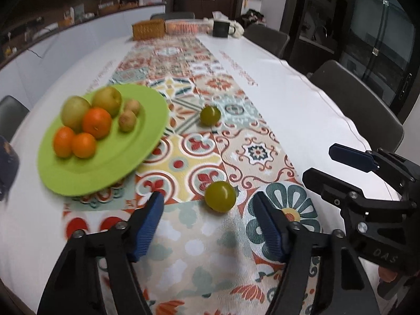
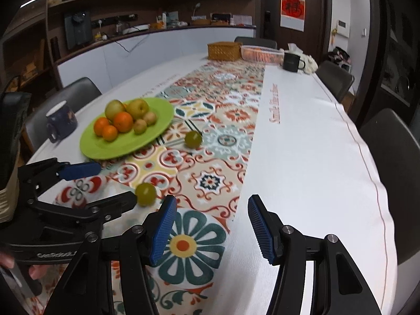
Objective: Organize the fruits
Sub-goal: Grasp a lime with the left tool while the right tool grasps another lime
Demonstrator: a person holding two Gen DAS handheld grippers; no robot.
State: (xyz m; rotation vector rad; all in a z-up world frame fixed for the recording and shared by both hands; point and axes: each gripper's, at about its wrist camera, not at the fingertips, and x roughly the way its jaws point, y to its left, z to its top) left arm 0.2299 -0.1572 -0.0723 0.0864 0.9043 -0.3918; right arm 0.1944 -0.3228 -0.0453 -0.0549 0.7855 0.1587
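The near green fruit (image 1: pixel 220 196) lies loose on the patterned runner (image 1: pixel 183 157), just ahead of my left claw (image 1: pixel 207 204) and slightly toward its right finger. A second green fruit (image 1: pixel 210 115) sits farther along the runner, just beside the rim of the green plate (image 1: pixel 147 141) but not on it. The plate already carries three oranges (image 1: pixel 96 122), two yellow-green pears (image 1: pixel 107 100) and two small brown fruits (image 1: pixel 127 120), bunched toward its far side, so the near half is bare.

My left claw is spread wide and holds nothing; the near fruit lies between the lines of its fingers but beyond their tips. My right claw (image 2: pixel 208 204) is spread too, empty, over the white part of the surface (image 2: pixel 315 157) beside the runner, well apart from either loose fruit.

I judge the step in hand to be the approach to the near green fruit with my left claw. The next move calls for easing forward and down until the fruit sits squarely between the pads, then closing gently, since a round, smooth fruit may roll away if one pad touches first. After that comes a lift to the plate's bare near half.
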